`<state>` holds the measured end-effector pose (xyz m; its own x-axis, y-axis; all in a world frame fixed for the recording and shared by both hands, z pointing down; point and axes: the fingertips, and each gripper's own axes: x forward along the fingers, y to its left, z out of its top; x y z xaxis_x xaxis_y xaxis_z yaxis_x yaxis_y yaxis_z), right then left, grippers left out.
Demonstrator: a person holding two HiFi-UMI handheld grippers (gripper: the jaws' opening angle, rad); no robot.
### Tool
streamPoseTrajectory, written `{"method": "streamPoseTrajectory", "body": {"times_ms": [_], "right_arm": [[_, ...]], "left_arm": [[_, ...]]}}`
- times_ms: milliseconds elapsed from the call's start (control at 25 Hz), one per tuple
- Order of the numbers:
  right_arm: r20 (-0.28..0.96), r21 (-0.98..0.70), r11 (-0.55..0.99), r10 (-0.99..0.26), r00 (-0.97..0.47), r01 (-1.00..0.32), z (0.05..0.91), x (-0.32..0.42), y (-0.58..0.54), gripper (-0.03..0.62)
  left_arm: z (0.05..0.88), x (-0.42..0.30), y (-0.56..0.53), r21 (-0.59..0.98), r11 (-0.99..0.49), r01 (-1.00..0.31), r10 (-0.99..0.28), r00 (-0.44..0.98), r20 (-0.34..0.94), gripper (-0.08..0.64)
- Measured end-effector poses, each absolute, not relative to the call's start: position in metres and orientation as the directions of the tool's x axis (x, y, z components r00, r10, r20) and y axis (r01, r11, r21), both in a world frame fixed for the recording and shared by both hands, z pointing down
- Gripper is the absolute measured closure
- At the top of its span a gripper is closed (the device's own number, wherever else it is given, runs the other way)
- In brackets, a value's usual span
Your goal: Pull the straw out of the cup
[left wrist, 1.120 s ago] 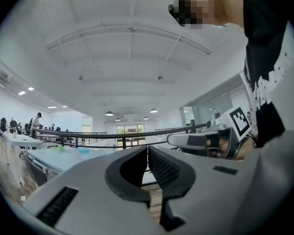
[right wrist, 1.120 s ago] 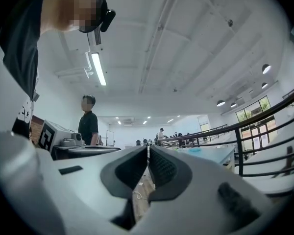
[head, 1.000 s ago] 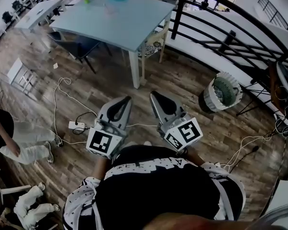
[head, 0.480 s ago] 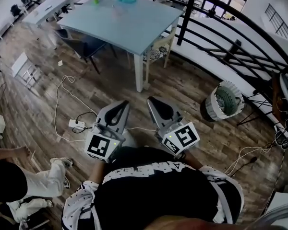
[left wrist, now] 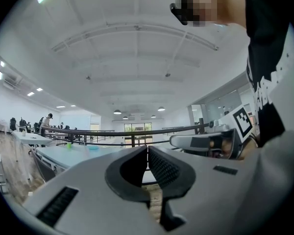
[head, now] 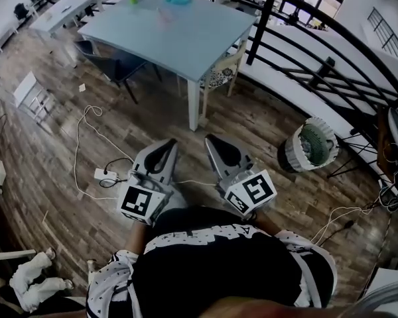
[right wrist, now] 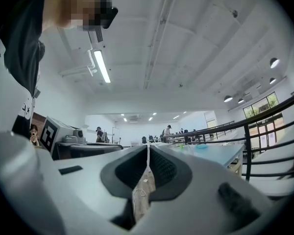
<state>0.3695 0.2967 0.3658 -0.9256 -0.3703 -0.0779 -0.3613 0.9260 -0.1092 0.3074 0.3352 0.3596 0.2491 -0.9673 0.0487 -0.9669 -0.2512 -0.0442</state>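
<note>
Being held shut and empty over the floor (head: 46,138), the left hand-held gripper (head: 171,143) and right hand-held gripper (head: 209,139) are judged well apart from the tabletop (head: 186,38), near whose far edge the cup, too small to be made out, is presumed; approach is needed first.

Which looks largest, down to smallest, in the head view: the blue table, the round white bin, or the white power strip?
1. blue table
2. round white bin
3. white power strip
No two look alike.
</note>
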Motion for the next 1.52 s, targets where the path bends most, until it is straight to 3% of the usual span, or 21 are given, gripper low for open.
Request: {"method": "streamPoseTrajectory", "body": {"times_ms": [1520], "right_arm": [[-0.023, -0.074, 0.887, -0.459, -0.888, -0.456, 0.368, 0.236, 0.176, 0.565]], "left_arm": [[0.363, 0.171, 0.206, -0.024, -0.345, -0.938, -0.938, 0.345, 0.034, 0.546]]}}
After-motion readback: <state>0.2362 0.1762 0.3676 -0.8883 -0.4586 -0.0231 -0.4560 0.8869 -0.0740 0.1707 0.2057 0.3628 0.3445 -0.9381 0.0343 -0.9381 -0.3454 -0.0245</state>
